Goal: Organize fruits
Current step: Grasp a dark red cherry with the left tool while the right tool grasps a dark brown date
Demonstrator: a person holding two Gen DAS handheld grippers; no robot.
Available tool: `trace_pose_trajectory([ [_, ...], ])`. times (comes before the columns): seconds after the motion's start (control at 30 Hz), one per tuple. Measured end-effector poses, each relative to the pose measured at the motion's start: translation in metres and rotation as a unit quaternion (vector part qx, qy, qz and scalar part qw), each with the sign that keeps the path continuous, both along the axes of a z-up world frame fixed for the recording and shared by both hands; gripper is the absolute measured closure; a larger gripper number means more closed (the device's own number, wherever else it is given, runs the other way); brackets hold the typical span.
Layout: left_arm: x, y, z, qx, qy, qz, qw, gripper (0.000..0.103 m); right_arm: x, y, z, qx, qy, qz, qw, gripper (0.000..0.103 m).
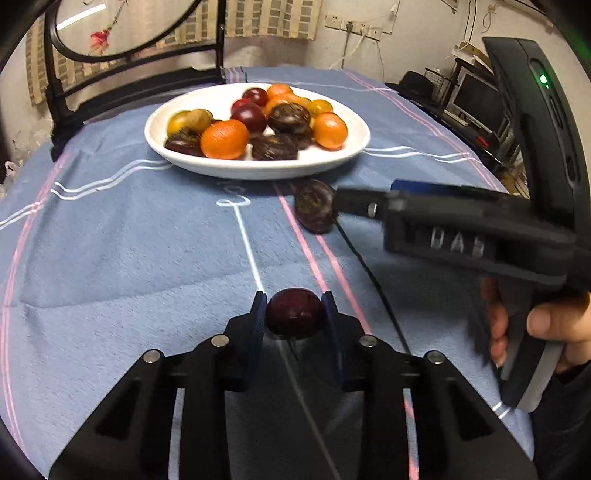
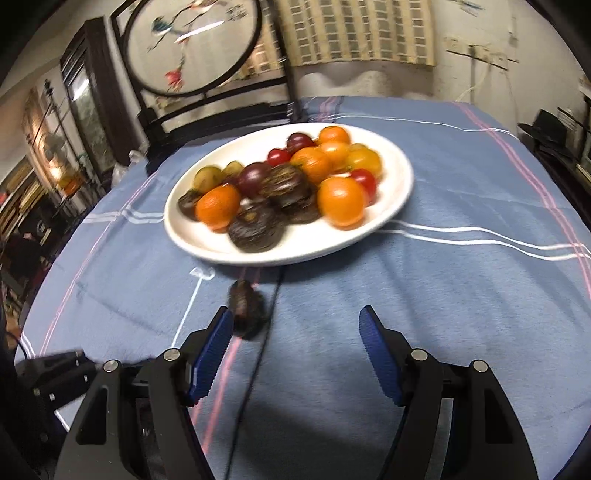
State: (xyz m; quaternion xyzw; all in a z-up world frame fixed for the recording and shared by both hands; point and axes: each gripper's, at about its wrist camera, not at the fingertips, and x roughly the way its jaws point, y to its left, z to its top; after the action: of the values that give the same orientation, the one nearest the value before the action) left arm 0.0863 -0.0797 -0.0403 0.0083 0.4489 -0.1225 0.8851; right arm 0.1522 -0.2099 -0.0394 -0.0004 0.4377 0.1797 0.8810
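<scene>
Fruit sorting, blue striped tablecloth (image 1: 110,258)
Left gripper (image 1: 294,314) clamped a dark plum (image 1: 295,312); right gripper (image 2: 295,325), lettering blurred, gaped wide; white plate (image 1: 173,151) at 12 o'clock.

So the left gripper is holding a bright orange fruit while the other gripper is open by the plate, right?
Not quite. In the left wrist view the left gripper is shut on a dark purple fruit, not an orange one. The right gripper is indeed open near the white plate.

blue striped tablecloth (image 1: 129,240) | round embroidered screen (image 2: 192,40) | wall sockets (image 1: 351,24)
</scene>
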Motion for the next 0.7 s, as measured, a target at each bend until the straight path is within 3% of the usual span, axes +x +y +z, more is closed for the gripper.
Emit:
trace_pose_trajectory([
  [0.23, 0.009, 0.026, 0.008, -0.004, -0.018, 0.041, 0.999, 0.073, 0.014, 0.043, -0.014, -0.065, 0.02, 0.03, 0.997, 0.032],
  [0.27, 0.01, 0.028, 0.008, -0.005, -0.017, 0.044, 0.9989, 0.073, 0.014, 0.046, -0.014, -0.073, 0.014, 0.028, 0.997, 0.04],
  [0.3, 0.01, 0.031, 0.008, -0.006, -0.015, 0.049, 0.9987, 0.073, 0.015, 0.049, -0.014, -0.082, 0.009, 0.027, 0.996, 0.058],
  [0.37, 0.013, 0.034, 0.007, -0.006, -0.012, 0.052, 0.9985, 0.073, 0.016, 0.049, -0.011, -0.076, 0.008, 0.029, 0.997, 0.074],
  [0.53, 0.017, 0.036, 0.01, -0.024, 0.008, 0.049, 0.9985, 0.073, 0.004, 0.03, 0.008, -0.039, -0.003, 0.026, 0.999, 0.074],
  [0.7, 0.048, 0.035, 0.044, -0.005, -0.025, 0.051, 0.9984, 0.074, 0.011, 0.015, 0.049, 0.0, -0.056, 0.011, 0.998, 0.074],
])
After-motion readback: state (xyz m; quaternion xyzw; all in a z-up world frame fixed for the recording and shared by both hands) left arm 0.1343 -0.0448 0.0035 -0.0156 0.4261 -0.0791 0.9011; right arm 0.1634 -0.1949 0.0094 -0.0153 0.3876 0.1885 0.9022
